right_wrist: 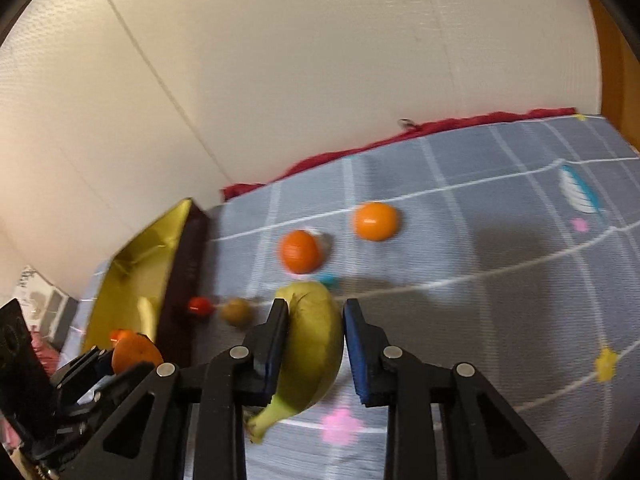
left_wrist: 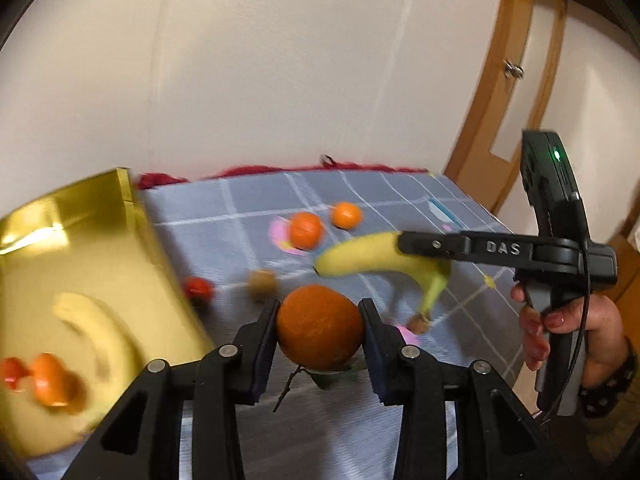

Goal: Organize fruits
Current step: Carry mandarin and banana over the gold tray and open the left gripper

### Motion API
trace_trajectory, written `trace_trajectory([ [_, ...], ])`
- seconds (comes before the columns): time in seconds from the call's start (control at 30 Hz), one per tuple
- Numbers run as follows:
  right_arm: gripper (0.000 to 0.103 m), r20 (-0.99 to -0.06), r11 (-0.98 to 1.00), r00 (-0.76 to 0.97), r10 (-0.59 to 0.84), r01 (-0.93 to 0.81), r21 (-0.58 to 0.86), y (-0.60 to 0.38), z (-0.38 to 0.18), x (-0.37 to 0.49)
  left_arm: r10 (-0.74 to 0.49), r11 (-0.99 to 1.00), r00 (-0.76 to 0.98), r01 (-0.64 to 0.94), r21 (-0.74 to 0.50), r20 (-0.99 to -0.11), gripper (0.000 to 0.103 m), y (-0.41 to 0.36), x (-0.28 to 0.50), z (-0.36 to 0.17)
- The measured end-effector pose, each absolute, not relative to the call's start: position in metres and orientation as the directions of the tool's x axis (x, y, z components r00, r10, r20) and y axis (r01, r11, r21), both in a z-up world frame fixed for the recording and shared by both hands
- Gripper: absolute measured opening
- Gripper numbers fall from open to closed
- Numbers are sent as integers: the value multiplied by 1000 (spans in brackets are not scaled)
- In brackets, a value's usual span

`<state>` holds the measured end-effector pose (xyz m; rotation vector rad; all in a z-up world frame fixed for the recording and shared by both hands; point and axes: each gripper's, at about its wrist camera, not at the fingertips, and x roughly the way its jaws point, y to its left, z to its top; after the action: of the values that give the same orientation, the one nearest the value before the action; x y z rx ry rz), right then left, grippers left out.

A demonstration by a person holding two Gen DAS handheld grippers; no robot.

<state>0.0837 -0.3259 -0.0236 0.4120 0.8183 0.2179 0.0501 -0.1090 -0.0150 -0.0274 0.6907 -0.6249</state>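
Observation:
My left gripper [left_wrist: 320, 320] is shut on a large orange [left_wrist: 320, 330], held just above the cloth beside the gold box [left_wrist: 100, 216]. That box holds a banana [left_wrist: 100, 340], a small orange [left_wrist: 52, 380] and a red fruit [left_wrist: 12, 372]. My right gripper [right_wrist: 316, 320] is shut on a yellow banana [right_wrist: 316, 344], stem towards the camera. In the left wrist view that banana [left_wrist: 372, 258] hangs above the cloth in the right gripper [left_wrist: 416, 242]. Two oranges [right_wrist: 301, 251] [right_wrist: 376, 221], a red fruit [right_wrist: 200, 306] and a brown fruit [right_wrist: 237, 312] lie on the cloth.
A grey checked cloth [right_wrist: 500, 260] covers the table, with a red fabric edge [right_wrist: 400, 140] against the white wall. The gold box [right_wrist: 132, 280] stands at the left. A wooden door frame [left_wrist: 500, 80] rises at the right. A hand [left_wrist: 568, 320] grips the right tool.

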Motion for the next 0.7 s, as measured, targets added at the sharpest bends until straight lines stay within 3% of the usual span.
trace_trajectory([
  [0.33, 23, -743, 930, 596, 305, -17, 368, -283, -38, 104, -416, 901, 717, 410, -144, -559, 40, -11, 67, 1],
  [0.43, 10, -767, 946, 581, 272, -17, 323, -280, -44, 105, -378, 924, 747, 347, -164, -547, 40, 19, 77, -1],
  [0.5, 10, -771, 952, 579, 264, -25, 306, -281, -46, 105, -367, 930, 758, 310, -196, -539, 40, 35, 80, -4],
  [0.6, 12, -768, 949, 580, 271, -29, 314, -282, -46, 106, -343, 938, 769, 248, -243, -540, 40, 53, 89, -5],
  [0.7, 33, -766, 952, 592, 251, -6, 307, -281, -47, 110, -311, 947, 783, 207, -246, -538, 40, 67, 97, -4],
])
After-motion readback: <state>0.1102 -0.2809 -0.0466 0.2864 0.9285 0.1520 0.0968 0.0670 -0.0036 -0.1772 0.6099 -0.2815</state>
